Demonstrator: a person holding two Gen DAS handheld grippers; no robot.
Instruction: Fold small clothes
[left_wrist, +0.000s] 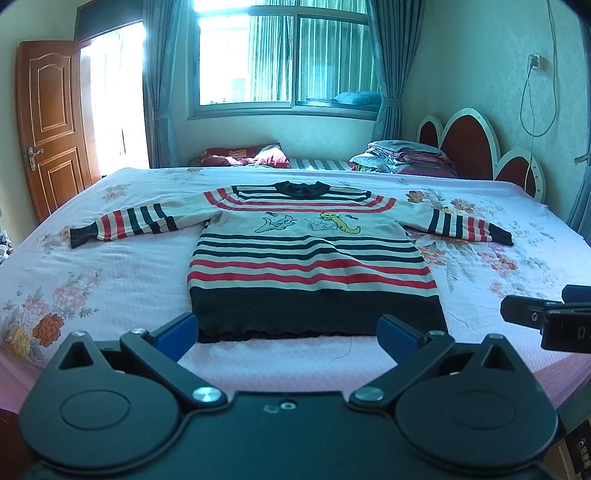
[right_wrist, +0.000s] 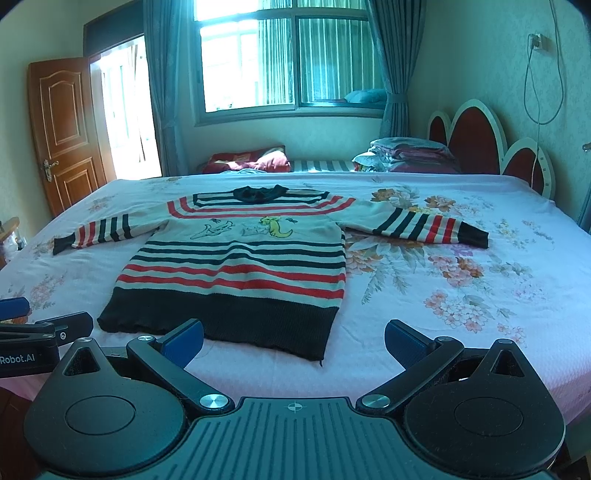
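Striped sweater (left_wrist: 306, 258) is lying flat and face-up on the floral bedsheet (left_wrist: 110, 280), near the close edge of the bed, collar pointing to the far side, dark hem nearest. Both sleeves are spreading outward, left and right, cuffs resting on the sheet. Cartoon figures are showing across the chest.

Left gripper (left_wrist: 288, 332) is hovering just short of the hem, its blue pads (left_wrist: 177, 334) standing wide apart with nothing between them; the hem is spanning the gap beyond the tips, not touching as far as can be told. Right gripper (right_wrist: 293, 341) is hanging near the hem's right corner, jaws likewise spread wide and empty, sheet showing between them. Each gripper is peeking into the other's view at the side edge.

Far side: folded bedding (left_wrist: 402, 157) is piling by the red headboard (left_wrist: 476, 147); a red pillow (left_wrist: 247, 157) is sitting under the window (left_wrist: 284, 59). Wooden door (left_wrist: 51, 122) is standing open at far left.
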